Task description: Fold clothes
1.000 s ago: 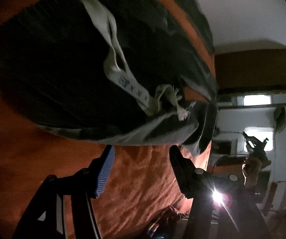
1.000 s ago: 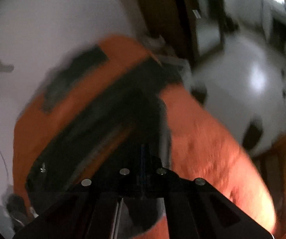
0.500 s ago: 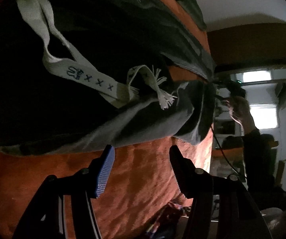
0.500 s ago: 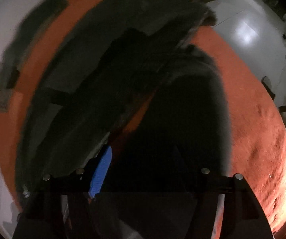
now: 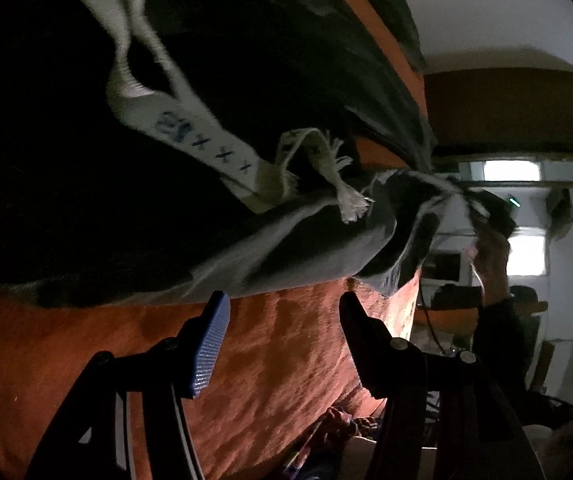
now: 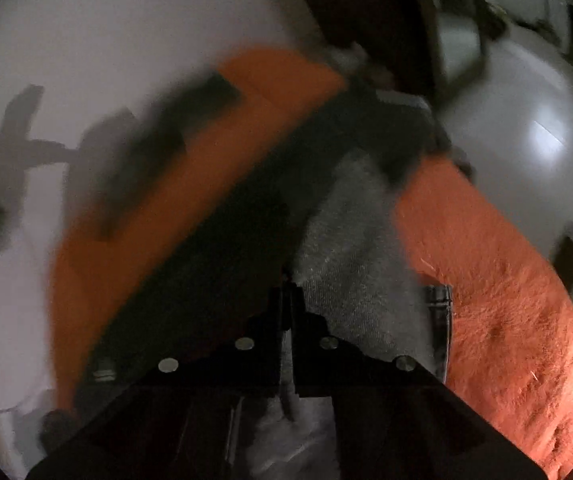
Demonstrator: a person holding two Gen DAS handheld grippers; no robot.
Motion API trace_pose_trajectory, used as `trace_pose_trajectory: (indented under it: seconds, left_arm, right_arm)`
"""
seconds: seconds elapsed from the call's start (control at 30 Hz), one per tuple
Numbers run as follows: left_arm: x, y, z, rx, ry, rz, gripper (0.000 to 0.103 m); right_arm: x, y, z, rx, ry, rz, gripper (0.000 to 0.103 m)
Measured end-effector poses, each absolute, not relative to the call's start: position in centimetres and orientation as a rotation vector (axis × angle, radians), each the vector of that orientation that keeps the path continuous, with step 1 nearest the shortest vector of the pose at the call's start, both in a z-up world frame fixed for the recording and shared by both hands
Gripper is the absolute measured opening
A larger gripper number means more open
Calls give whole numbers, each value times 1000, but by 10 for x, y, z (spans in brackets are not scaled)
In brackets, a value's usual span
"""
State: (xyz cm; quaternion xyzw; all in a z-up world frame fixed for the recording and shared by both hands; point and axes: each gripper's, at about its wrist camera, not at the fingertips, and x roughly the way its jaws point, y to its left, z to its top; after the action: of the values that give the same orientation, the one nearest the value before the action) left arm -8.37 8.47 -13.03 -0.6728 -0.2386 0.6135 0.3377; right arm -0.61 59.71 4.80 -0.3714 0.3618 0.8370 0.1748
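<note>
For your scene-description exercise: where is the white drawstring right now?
In the left wrist view, the white drawstring lies across the dark garment, upper left, above the open left gripper.

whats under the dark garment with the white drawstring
An orange blanket lies under the dark garment, showing past its hem. What the cloth covers beyond that cannot be seen. The right claw is shut on its grey edge.

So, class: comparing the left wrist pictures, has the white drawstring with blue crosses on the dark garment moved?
Yes. The white drawstring has slid toward the upper left of the view, against the brown wooden cabinet; likely the camera moved closer.
</note>
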Motion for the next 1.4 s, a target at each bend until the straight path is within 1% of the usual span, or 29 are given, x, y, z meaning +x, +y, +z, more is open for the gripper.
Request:
trace_pose_trajectory:
  seconds: [0.07, 0.1, 0.13, 0.23, 0.27, 0.37, 0.4, 0.43, 0.5, 0.57, 0.6, 0.63, 0.67, 0.7, 0.73, 0.8, 0.83, 0.87, 0.9, 0.93, 0.97, 1.1, 1.13, 1.17, 1.2, 1.23, 1.27, 1.33, 1.4]
  left_arm:
    - [-86, 90, -123, -1722, -621, 1586, 58]
    - [-87, 93, -119, -1705, -621, 1580, 58]
    - [-87, 94, -114, -1687, -616, 1578, 58]
    - [-87, 98, -101, -1648, -592, 1573, 58]
    - [-86, 99, -100, -1650, -577, 1573, 58]
    - [-84, 102, -97, -1655, -533, 1571, 58]
    - [-83, 103, -96, -1656, -518, 1571, 58]
    - [-82, 102, -96, -1659, -515, 1570, 58]
    - [-79, 98, -96, -1667, -515, 1570, 58]
    - [-76, 94, -96, -1674, -515, 1570, 58]
    - [-74, 92, -96, -1678, -515, 1570, 58]
    - [-73, 90, -96, -1681, -516, 1570, 58]
    - [-71, 88, -96, -1685, -516, 1570, 58]
    - [-72, 81, -94, -1683, -520, 1581, 58]
    - [-72, 73, -92, -1682, -528, 1601, 58]
    - [-73, 54, -91, -1684, -547, 1634, 58]
    - [-75, 43, -91, -1688, -559, 1655, 58]
    - [-77, 31, -91, -1694, -571, 1678, 58]
    - [-76, 22, -92, -1702, -585, 1699, 58]
    - [-76, 12, -94, -1713, -606, 1716, 58]
    - [-76, 2, -97, -1725, -629, 1733, 58]
    - [-75, -20, -111, -1768, -702, 1766, 58]
    - [-74, -23, -114, -1778, -710, 1773, 58]
    - [-73, -24, -115, -1785, -709, 1777, 58]
    - [-73, -23, -116, -1791, -705, 1779, 58]
    - [-73, -23, -116, -1790, -703, 1777, 58]
    - [-73, -23, -116, -1788, -701, 1775, 58]
    - [-74, -22, -115, -1784, -694, 1773, 58]
    - [-74, -23, -113, -1779, -681, 1780, 58]
  right_arm:
    - [45, 586, 92, -906, 1064, 2491, 3]
    - [88, 585, 108, -833, 1096, 2498, 3]
    - [122, 581, 111, -792, 1117, 2480, 3]
    - [240, 586, 79, -797, 1120, 2289, 2]
    - [280, 592, 53, -833, 1159, 2195, 2]
    - [352, 601, -29, -893, 1362, 1949, 2]
    - [377, 602, -65, -948, 1444, 1849, 2]
    - [394, 601, -86, -966, 1479, 1780, 2]
    - [418, 596, -112, -976, 1514, 1703, 2]
    - [436, 595, -116, -939, 1588, 1690, 3]
    - [444, 597, -111, -926, 1596, 1686, 7]
    - [448, 600, -102, -931, 1573, 1693, 16]
    - [446, 600, -91, -960, 1479, 1726, 21]
    - [443, 600, -81, -988, 1384, 1756, 30]
    - [441, 600, -71, -1014, 1288, 1784, 34]
    - [419, 589, -57, -1116, 988, 1911, 35]
    - [408, 584, -51, -1160, 832, 1964, 39]
    - [397, 571, -43, -1199, 692, 2040, 43]
    - [382, 557, -40, -1242, 562, 2128, 56]
    - [367, 543, -42, -1296, 467, 2212, 63]
    - [355, 529, -52, -1372, 356, 2249, 63]
    - [305, 475, -92, -1658, -127, 2347, 62]
    - [293, 462, -102, -1724, -256, 2358, 57]
    - [288, 461, -107, -1742, -289, 2349, 44]
    - [284, 460, -112, -1760, -321, 2340, 7]
    - [283, 463, -108, -1760, -268, 2366, 3]
    - [285, 465, -97, -1714, -237, 2396, 2]
    - [291, 468, -51, -1590, -199, 2480, 2]
    - [297, 485, -14, -1538, -49, 2507, 2]
